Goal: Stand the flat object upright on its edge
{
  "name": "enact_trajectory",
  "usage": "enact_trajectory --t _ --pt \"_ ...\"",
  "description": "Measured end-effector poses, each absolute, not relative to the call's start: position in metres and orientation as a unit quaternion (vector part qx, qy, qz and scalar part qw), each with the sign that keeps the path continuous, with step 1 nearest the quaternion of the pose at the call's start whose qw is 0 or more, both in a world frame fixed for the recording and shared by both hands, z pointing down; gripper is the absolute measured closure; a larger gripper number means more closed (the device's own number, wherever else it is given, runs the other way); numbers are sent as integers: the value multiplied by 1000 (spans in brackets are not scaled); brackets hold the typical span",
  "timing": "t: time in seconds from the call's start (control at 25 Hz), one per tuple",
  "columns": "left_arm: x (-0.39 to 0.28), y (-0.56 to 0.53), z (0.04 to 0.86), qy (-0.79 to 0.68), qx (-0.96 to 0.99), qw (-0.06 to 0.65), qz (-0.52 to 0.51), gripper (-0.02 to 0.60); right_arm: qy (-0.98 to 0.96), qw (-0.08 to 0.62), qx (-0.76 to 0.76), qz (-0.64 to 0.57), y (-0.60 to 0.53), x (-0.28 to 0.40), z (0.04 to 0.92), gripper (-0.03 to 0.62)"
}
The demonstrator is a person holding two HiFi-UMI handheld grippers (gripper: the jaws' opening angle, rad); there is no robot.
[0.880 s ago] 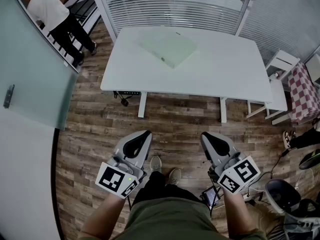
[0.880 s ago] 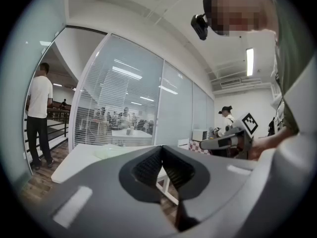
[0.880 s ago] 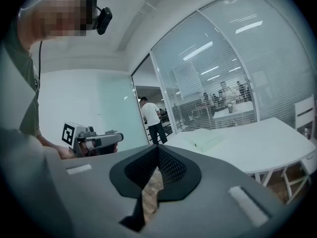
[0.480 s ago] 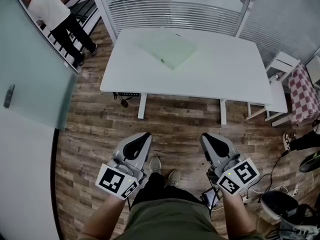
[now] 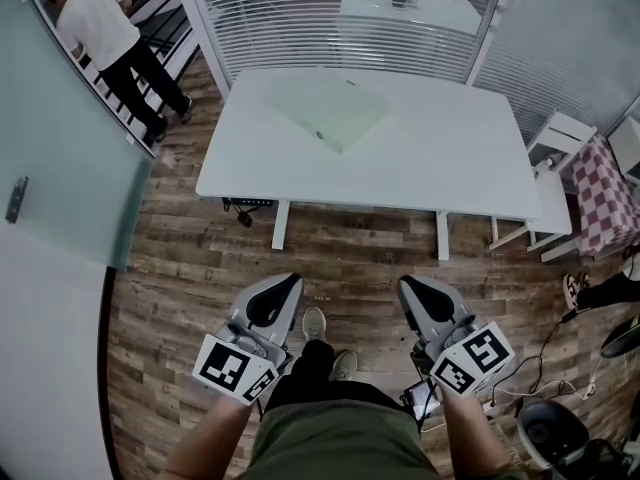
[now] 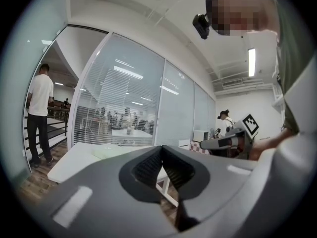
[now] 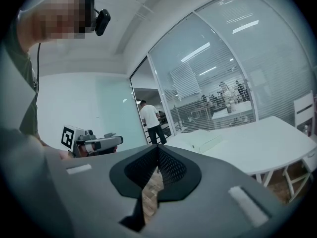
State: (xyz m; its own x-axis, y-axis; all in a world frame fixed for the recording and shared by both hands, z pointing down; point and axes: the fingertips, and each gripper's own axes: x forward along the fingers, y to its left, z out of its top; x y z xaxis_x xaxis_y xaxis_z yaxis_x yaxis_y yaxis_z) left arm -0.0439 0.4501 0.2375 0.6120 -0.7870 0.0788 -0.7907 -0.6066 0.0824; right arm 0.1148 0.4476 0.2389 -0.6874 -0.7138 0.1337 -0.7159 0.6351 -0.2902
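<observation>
Nearest the person, both tools are held low over the brown wood-plank floor (image 5: 350,258). The left tool (image 5: 286,284) has its jaws pressed together with nothing between them. The right tool (image 5: 410,286) is likewise closed and empty. The two stand apart, with the person's pale shoes (image 5: 314,323) on the floor between them.

Right of the right tool, loose black and white cables (image 5: 535,363) lie across the floor. A dark round object (image 5: 548,430) sits at the lower right corner; what it is cannot be told.

A strip of open floor separates the tools from the white rectangular tabletop (image 5: 430,158), whose long near edge faces the person. A black cable bundle (image 5: 243,206) hangs below its left end.

The pale green flat rectangular box (image 5: 332,110) lies flat on the far left part of the tabletop, turned cornerwise to the edges and well apart from both tools. Open surface lies to its right and towards the near edge.

A white slatted chair (image 5: 555,138) stands just beside the tabletop's right end, with a red-and-white checked cloth (image 5: 608,193) near it. A frosted glass partition (image 5: 70,158) bounds the floor on the left. A glass wall with white blinds (image 5: 330,18) runs close behind the far edge. A person in a white shirt (image 5: 105,33) stands at the far left, well apart from the tabletop.
</observation>
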Motion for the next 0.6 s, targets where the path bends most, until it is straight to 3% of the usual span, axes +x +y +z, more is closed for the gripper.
enact_trajectory --t 0.6 --pt "-48 376 253 -432 899 70 16 581 -899 15 403 171 379 108 253 582"
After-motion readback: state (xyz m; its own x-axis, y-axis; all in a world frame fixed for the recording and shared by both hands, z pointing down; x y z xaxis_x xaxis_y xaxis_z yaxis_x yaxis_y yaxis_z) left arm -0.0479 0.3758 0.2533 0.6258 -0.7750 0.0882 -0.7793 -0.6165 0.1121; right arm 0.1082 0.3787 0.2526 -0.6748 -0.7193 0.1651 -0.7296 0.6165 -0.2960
